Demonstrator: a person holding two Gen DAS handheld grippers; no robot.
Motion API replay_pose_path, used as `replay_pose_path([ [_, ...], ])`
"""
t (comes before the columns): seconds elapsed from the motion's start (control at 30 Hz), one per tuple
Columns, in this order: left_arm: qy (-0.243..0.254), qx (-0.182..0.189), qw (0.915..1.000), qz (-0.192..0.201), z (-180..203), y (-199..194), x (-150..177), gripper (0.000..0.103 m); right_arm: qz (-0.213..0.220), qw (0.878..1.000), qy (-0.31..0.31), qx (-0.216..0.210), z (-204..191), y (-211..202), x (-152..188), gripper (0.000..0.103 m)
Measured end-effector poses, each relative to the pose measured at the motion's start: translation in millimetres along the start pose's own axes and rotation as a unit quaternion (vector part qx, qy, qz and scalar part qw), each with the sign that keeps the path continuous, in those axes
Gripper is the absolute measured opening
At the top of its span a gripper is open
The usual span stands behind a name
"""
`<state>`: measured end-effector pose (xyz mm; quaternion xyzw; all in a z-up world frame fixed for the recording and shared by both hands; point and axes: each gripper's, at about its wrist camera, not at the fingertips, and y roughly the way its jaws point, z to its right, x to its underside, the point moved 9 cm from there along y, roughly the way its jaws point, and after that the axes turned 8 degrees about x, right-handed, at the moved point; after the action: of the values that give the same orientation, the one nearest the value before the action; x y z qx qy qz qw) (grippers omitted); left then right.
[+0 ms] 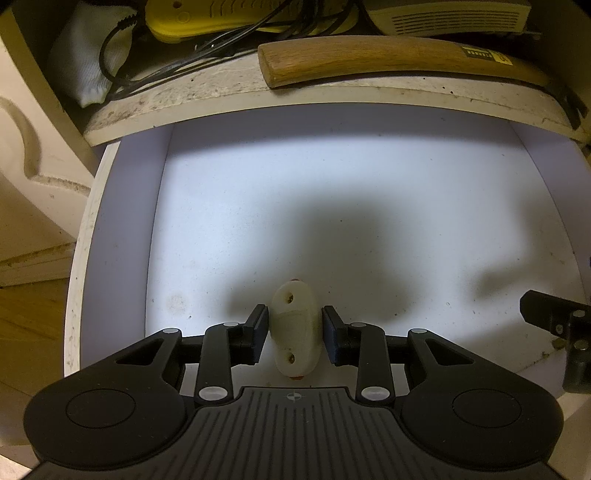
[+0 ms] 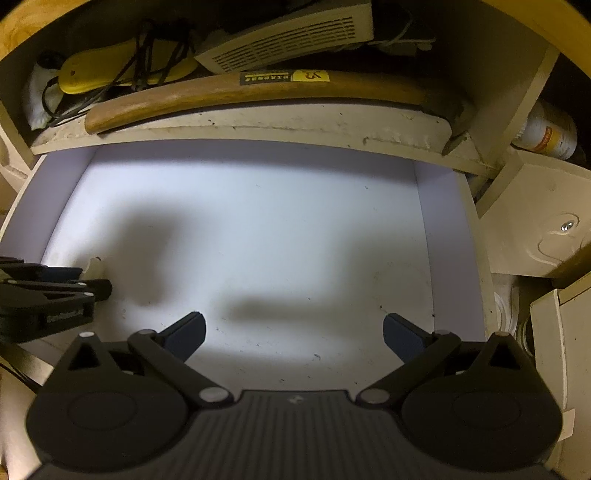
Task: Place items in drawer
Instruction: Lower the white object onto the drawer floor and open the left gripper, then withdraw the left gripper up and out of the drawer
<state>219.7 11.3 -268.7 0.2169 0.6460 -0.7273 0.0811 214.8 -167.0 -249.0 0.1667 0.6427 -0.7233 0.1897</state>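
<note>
A small white plastic fitting with two brass screws (image 1: 293, 328) lies between the fingers of my left gripper (image 1: 294, 334), low over the white drawer floor (image 1: 332, 206). The pads stand a little apart from its sides, so the jaws are slightly open around it. My right gripper (image 2: 293, 338) is wide open and empty above the drawer floor (image 2: 258, 221). In the right wrist view the left gripper (image 2: 55, 291) shows at the left edge with the fitting's tip (image 2: 94, 267) beside it. In the left wrist view part of the right gripper (image 1: 554, 321) shows at the right edge.
The drawer's side walls (image 1: 122, 258) (image 2: 447, 240) frame the floor. Above it a shelf (image 1: 332, 92) holds a wooden-handled hammer (image 1: 369, 61), a yellow object (image 1: 207, 18), black cables (image 1: 155, 70), a white cloth (image 1: 81, 62) and a vented white box (image 2: 288, 40). A bottle (image 2: 546, 133) lies right.
</note>
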Motion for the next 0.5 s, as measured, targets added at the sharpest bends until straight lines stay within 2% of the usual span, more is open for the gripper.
replay_pose_path([
  [0.03, 0.001, -0.002, 1.0, 0.0, -0.5, -0.2, 0.3, 0.047, 0.0, 1.0, 0.0, 0.0, -0.1, -0.3, -0.1, 0.103],
  [0.07, 0.0, -0.003, 1.0, 0.0, -1.2, -0.3, 0.7, 0.054, 0.001, 1.0, 0.0, -0.001, -0.2, -0.6, -0.2, 0.103],
  [0.1, -0.001, -0.002, 1.0, 0.002, -1.6, -1.1, 0.2, 0.056, 0.001, 1.0, 0.0, -0.001, -0.3, -0.8, -0.4, 0.103],
  [0.17, -0.01, 0.002, 0.9999, 0.005, -2.8, -2.9, -1.0, 0.071, 0.001, 1.0, 0.0, 0.0, 0.0, -1.0, -0.5, 0.103],
  [0.23, -0.013, 0.003, 0.9999, 0.007, -3.3, -4.3, -1.4, 0.076, 0.002, 1.0, 0.0, 0.001, 0.5, -1.2, -0.5, 0.103],
  [0.5, -0.015, -0.003, 0.9999, 0.007, -1.4, -0.9, -3.5, 0.081, 0.002, 1.0, 0.003, 0.005, 2.7, -1.6, 0.9, 0.103],
])
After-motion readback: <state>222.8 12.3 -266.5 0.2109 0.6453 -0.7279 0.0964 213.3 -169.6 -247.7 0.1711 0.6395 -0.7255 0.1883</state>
